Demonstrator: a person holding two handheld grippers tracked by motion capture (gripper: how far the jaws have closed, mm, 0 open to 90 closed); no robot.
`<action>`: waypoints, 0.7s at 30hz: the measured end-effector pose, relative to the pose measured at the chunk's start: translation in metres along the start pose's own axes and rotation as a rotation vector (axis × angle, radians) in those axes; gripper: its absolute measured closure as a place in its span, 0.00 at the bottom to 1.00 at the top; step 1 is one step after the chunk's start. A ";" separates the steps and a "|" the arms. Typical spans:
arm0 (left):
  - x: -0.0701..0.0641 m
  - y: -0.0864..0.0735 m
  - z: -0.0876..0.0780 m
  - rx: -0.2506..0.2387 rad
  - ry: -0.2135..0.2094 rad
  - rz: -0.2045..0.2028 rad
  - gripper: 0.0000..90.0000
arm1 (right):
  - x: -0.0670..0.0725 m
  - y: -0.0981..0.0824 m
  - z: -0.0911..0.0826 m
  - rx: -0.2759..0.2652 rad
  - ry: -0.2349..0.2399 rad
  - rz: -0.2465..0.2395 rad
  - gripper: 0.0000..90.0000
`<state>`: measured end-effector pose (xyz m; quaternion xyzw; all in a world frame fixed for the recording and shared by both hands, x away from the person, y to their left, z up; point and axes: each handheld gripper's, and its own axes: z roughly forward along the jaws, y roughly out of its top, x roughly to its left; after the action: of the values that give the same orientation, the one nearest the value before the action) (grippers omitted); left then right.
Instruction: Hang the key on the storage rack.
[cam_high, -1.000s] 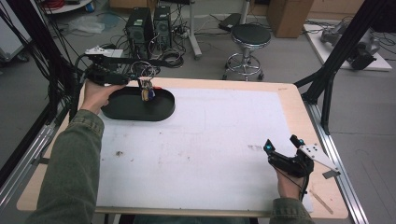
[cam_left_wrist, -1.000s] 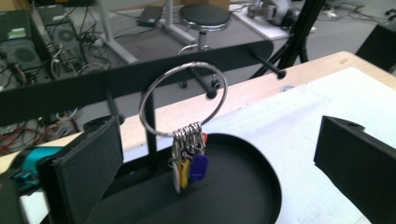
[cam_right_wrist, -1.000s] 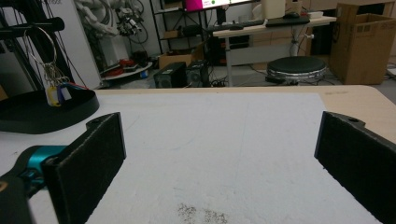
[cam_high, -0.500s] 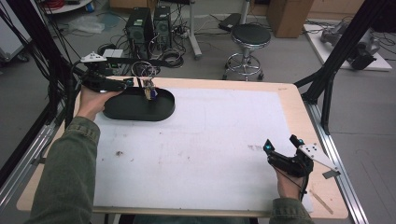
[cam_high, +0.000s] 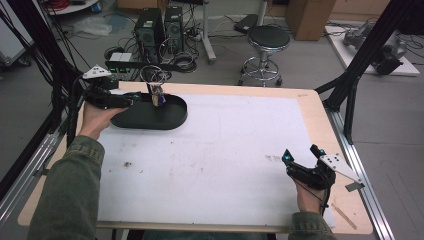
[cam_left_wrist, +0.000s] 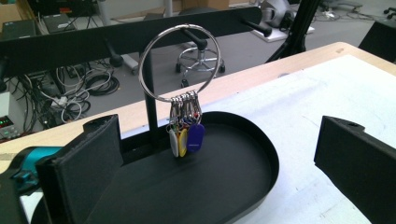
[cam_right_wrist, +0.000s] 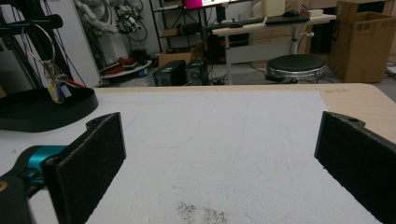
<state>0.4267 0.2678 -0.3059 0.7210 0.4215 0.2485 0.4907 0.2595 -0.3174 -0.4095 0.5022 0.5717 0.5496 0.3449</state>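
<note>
Left gripper: the left gripper (cam_high: 131, 100) is held at the far left corner of the surface, just beside the left end of the black oval tray (cam_high: 172, 118). Its fingers (cam_left_wrist: 88, 163) are released, spread wide apart with nothing between them.

Key ring: a large silver metal ring (cam_left_wrist: 180, 63) hangs on a peg of the black upright stand (cam_left_wrist: 150, 109), which rises at the tray's back edge. A cluster of small clips at the bottom of the ring carries plastic tags, among them white, yellow and blue-purple ones (cam_left_wrist: 187, 139). The tags hang above the tray floor. In the left gripper view the ring and tags sit centred between the two fingers, farther off and apart from them.

Tray: a shallow black tray with a raised rim; it rests on the white mat (cam_high: 225, 165) that covers the light wooden surface (cam_high: 320, 107).

Right gripper: the right gripper (cam_high: 301, 160) rests low at the near right corner of the surface, well apart from the tray. Its fingers (cam_right_wrist: 91, 161) are released and wide open over bare white mat. A grey three-cornered plate (cam_high: 339, 166) sits on top of it.

Mat marks: a dark smudge (cam_right_wrist: 201, 213) lies on the mat between the right gripper's fingers.

Background: a round black stool (cam_high: 267, 40) stands on the floor beyond the surface.
</note>
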 end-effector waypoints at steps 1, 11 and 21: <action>-0.001 -0.001 -0.001 -0.001 0.000 -0.003 0.02 | 0.000 0.000 0.000 0.000 0.000 -0.002 0.01; -0.006 -0.013 -0.012 -0.023 0.006 -0.002 0.02 | 0.000 0.000 0.001 0.004 0.002 0.004 0.01; -0.002 -0.031 -0.020 -0.039 0.022 -0.029 0.02 | 0.000 -0.001 0.001 0.003 0.002 -0.003 0.01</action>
<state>0.3991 0.2807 -0.3260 0.7024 0.4323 0.2575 0.5034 0.2600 -0.3170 -0.4104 0.5015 0.5736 0.5486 0.3443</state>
